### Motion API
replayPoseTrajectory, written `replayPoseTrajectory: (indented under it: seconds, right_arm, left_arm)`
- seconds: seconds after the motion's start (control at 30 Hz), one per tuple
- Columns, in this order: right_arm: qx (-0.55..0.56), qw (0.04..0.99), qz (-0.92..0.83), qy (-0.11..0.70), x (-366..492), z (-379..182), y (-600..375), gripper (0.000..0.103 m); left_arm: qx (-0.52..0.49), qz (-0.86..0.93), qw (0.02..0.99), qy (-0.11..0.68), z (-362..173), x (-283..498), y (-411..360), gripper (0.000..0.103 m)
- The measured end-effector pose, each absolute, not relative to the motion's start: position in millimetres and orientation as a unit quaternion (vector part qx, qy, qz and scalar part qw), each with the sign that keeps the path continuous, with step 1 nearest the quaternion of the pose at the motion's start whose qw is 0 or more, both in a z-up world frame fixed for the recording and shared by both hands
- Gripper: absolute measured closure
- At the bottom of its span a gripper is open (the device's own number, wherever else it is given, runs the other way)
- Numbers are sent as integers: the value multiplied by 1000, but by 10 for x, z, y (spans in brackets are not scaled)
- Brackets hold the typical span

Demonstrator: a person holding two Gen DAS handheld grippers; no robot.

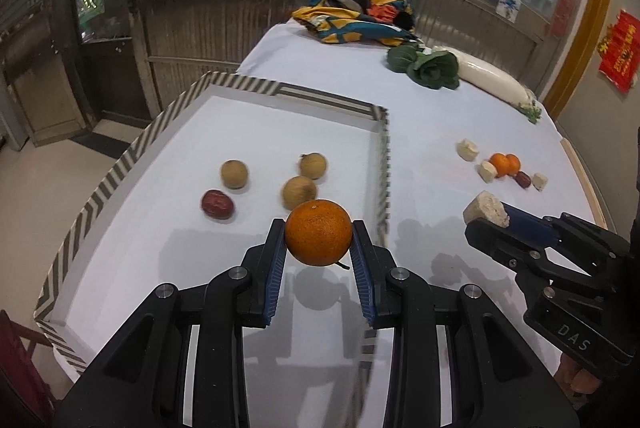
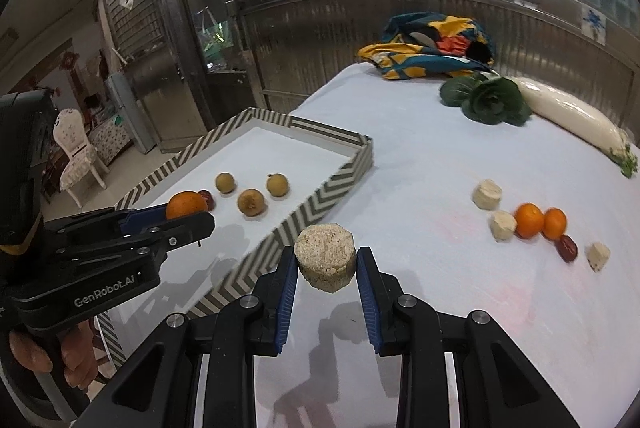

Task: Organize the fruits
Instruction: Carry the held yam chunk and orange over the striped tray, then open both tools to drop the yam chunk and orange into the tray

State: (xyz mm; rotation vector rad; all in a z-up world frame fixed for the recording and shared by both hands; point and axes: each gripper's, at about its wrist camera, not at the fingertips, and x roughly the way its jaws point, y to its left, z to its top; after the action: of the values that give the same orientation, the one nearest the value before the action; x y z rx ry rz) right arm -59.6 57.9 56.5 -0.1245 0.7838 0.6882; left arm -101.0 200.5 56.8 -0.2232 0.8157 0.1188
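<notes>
My left gripper (image 1: 319, 234) is shut on an orange tangerine (image 1: 318, 232) and holds it above the striped tray (image 1: 120, 172); it also shows in the right wrist view (image 2: 188, 212). Three brown longans (image 1: 298, 192) and a red date (image 1: 216, 204) lie in the tray. My right gripper (image 2: 326, 260) is shut on a beige cylindrical chunk (image 2: 325, 256), held above the table just right of the tray's wall (image 2: 320, 204). Two tangerines (image 2: 539, 219), a red date (image 2: 567, 248) and three pale chunks (image 2: 487, 194) lie on the white table to the right.
A bok choy (image 2: 488, 100) and a long white radish (image 2: 572, 116) lie at the far right of the table (image 2: 420, 164). A colourful cloth bundle (image 2: 432, 48) sits at the far end. Metal doors stand behind; the floor drops off left of the tray.
</notes>
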Motion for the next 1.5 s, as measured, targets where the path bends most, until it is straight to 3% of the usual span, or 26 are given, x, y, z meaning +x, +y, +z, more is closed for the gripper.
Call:
replayPoseTrajectory:
  seconds: [0.5,1.5]
  right_arm:
    - [-88,849,361,375,-598,557,1095,74]
    - [-202,783,402,430,-187,73,2027,74]
  left_arm:
    - [-128,84,901,406,488,-1043,2397,72]
    - [-67,97,850,514,145,-559,2653,72]
